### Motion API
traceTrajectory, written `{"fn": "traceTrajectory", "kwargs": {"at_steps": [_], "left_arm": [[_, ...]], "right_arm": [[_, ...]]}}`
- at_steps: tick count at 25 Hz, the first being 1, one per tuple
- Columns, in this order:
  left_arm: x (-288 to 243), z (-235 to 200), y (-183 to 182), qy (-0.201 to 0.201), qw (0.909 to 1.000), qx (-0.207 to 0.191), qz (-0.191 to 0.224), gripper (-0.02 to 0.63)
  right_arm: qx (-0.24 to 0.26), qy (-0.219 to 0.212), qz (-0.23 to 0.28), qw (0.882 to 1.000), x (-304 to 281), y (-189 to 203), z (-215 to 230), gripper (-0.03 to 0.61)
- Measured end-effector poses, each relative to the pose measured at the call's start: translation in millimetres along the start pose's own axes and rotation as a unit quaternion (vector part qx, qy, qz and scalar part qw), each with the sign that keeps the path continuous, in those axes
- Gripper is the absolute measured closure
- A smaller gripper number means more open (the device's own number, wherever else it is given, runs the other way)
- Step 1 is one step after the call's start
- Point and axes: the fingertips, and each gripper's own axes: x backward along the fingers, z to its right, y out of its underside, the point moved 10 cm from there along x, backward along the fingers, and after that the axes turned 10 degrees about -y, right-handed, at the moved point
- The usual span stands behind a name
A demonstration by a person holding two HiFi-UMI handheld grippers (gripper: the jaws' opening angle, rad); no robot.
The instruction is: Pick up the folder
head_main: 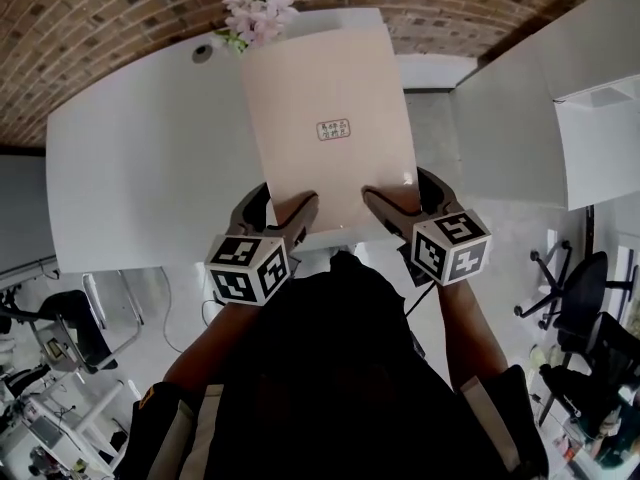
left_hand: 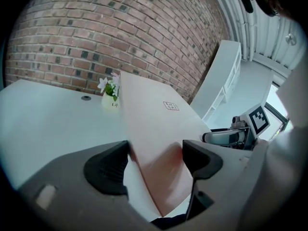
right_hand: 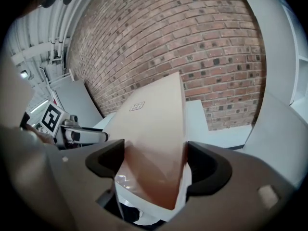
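Observation:
A beige folder (head_main: pixel 330 118) with a small printed label is held up above the white table (head_main: pixel 140 138), tilted away from me. My left gripper (head_main: pixel 285 208) is shut on its near left corner and my right gripper (head_main: pixel 400 196) is shut on its near right corner. In the left gripper view the folder (left_hand: pixel 154 124) runs between the jaws of the left gripper (left_hand: pixel 155 160), with the right gripper (left_hand: pixel 231 136) off to the side. In the right gripper view the folder (right_hand: pixel 154 124) fills the gap of the right gripper (right_hand: pixel 154 162), bending slightly.
A small vase of pink flowers (head_main: pixel 258 13) stands at the table's far edge, by the brick wall (left_hand: pixel 120 37). A second white table (head_main: pixel 520 118) lies to the right. Black office chairs (head_main: pixel 580 298) stand on the floor at lower right.

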Motion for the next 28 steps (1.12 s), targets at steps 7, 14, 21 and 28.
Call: {"fn": "traceTrajectory", "kwargs": {"at_steps": [7, 14, 21, 28], "left_arm": [[44.9, -15.5, -26.6, 0.017, 0.9974, -0.041, 0.057, 0.261], [84.8, -20.3, -51.0, 0.043, 0.9881, -0.077, 0.126, 0.258], [118.9, -36.1, -62.3, 0.066, 0.9774, -0.090, 0.180, 0.256], [138.6, -59.4, -63.0, 0.082, 0.9725, -0.101, 0.193, 0.253]], "right_arm": [[0.014, 0.021, 0.058, 0.998, 9.5, -11.4, -55.9, 0.172], [0.060, 0.053, 0.106, 0.991, 27.9, -29.5, -107.6, 0.172], [0.104, 0.087, 0.141, 0.981, 34.1, -38.5, -158.3, 0.170], [0.093, 0.108, 0.152, 0.978, 23.8, -29.1, -194.0, 0.170]]}}
